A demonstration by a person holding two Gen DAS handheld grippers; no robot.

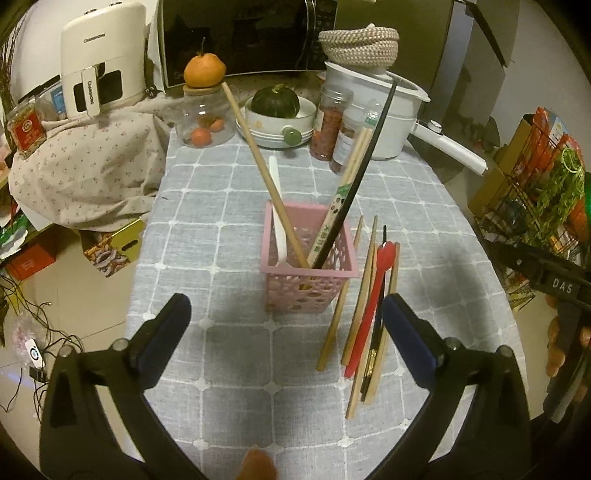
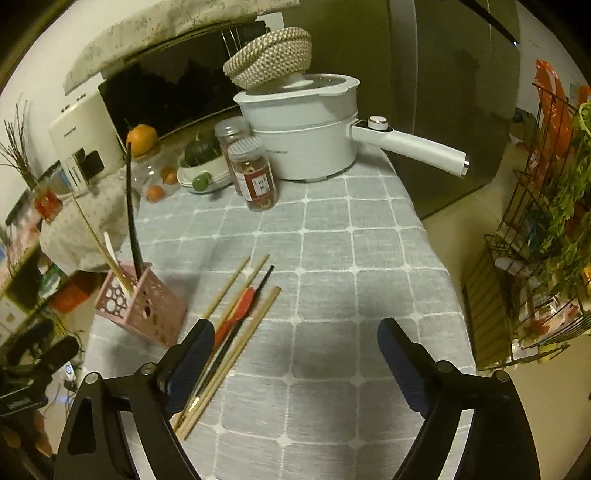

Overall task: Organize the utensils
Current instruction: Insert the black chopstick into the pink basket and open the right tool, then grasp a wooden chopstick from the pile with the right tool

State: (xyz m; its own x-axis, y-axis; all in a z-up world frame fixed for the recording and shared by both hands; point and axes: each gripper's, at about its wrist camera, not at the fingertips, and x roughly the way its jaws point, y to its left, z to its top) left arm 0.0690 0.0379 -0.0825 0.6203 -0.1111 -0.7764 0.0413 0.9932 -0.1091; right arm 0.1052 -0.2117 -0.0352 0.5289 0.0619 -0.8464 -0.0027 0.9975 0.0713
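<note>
Beside the pink basket (image 1: 308, 273) lie one red spoon (image 1: 369, 314) and several chopsticks (image 1: 338, 314).

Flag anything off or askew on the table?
Loose chopsticks and a red spoon lie in a pile on the cloth beside the pink basket, not standing in it like the others. Nothing spilled or broken.

A grey checked cloth (image 1: 229, 206) covers the counter. At its far end stand a dark microwave (image 1: 240, 33), a white appliance (image 1: 103, 55) on floral fabric (image 1: 92, 166), and a white pot (image 2: 306, 140) with a woven basket (image 2: 273, 55) on top. Pale floor tiles (image 1: 74, 295) carry boxes and cables on the left. A wire rack (image 2: 535, 240) with greens stands on the right, beside what may be a grey cabinet (image 2: 443, 92). The light is dim and yellowish.
</note>
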